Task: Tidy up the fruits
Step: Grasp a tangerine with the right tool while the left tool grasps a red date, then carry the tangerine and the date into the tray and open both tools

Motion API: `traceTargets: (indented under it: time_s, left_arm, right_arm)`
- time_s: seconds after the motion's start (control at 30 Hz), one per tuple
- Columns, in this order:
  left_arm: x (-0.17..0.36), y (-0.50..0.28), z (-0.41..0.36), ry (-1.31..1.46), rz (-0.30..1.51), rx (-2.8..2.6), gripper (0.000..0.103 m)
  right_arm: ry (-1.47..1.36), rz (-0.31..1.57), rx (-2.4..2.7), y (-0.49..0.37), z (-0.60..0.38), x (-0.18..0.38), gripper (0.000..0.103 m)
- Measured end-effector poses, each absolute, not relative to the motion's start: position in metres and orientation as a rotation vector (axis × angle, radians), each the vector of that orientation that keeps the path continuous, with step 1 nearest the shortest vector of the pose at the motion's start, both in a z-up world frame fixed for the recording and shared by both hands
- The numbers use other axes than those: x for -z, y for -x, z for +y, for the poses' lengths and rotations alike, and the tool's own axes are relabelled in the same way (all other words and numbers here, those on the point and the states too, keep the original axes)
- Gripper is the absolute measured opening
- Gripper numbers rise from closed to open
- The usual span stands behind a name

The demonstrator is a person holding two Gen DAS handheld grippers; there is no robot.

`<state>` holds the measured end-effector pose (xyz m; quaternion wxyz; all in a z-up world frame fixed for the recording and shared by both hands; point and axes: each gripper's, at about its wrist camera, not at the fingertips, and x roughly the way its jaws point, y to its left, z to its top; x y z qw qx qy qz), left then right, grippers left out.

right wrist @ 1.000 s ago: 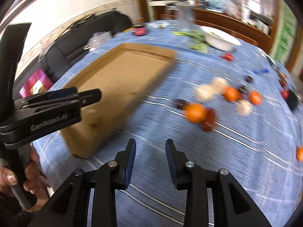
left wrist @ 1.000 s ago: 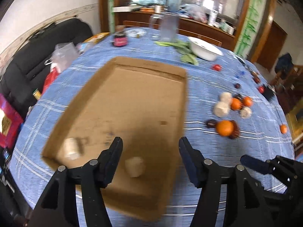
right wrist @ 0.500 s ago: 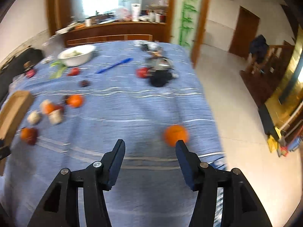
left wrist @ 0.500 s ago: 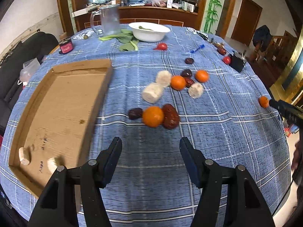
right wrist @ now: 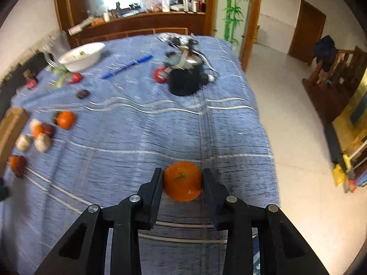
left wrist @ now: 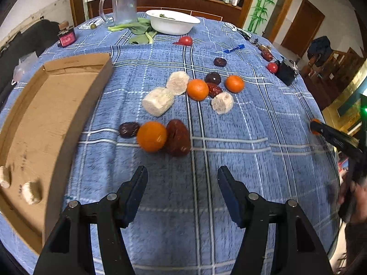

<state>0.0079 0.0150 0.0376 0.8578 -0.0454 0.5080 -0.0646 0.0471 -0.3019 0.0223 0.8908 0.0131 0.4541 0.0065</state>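
One table: a blue plaid cloth (left wrist: pixel 229 137) covers it; in the right wrist view its right edge drops to pale floor, and that side of the room is open.
Cardboard tray (left wrist: pixel 57 119): on the left part of the table, long wall toward the fruit, two pale chunks (left wrist: pixel 31 192) inside near its close end.
Free cloth: a bare stretch lies in front of the left gripper, another between the fruit cluster and the right edge.
White bowl (left wrist: pixel 170 24): far side, beside green leaves (left wrist: pixel 140 32) and a clear mug (left wrist: pixel 123 4).
Black object (right wrist: pixel 185 80): near the far right edge, a red fruit touching its left side.
Left gripper (left wrist: pixel 182 180): jaws apart, nothing between them, above bare cloth just short of the nearest orange.
Right gripper (right wrist: pixel 182 180): jaws have just been closing; the pads press both sides of one orange (right wrist: pixel 182 181) close to the right edge.
Oranges on cloth: three in the cluster, the nearest (left wrist: pixel 151 136) between two dark dates.
Pale chunks on cloth: three (left wrist: pixel 158 100), close together mid table.
Dates: five dark ones in or near the cluster, the largest (left wrist: pixel 177 141) touching the nearest orange.
Blue pen (left wrist: pixel 234 48): one, far right.
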Motion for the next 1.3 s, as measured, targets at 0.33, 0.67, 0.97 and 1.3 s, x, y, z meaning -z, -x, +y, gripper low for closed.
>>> traceTargets:
  time_s: [0.33,0.67,0.97,1.3]
  left_arm:
    - [-0.017,-0.049,0.003,0.186,1.073,0.152,0.042]
    - [-0.013,-0.055,-0.005,0.115,1.054,0.203,0.042]
    - [-0.014,-0.046,-0.009,0.078,1.034,0.237,0.030]
    - [-0.031,-0.004,-0.014,0.025,1.013,0.313,0.030]
  right_arm:
    - [-0.131,0.924,-0.174,-0.028,-0.267,-0.040,0.037]
    - [-0.145,0.957,-0.179,-0.028,-0.266,-0.029,0.038]
    - [-0.120,0.963,-0.143,-0.024,-0.264,-0.024,0.038]
    - [-0.095,0.922,-0.116,0.001,-0.250,-0.039,0.038]
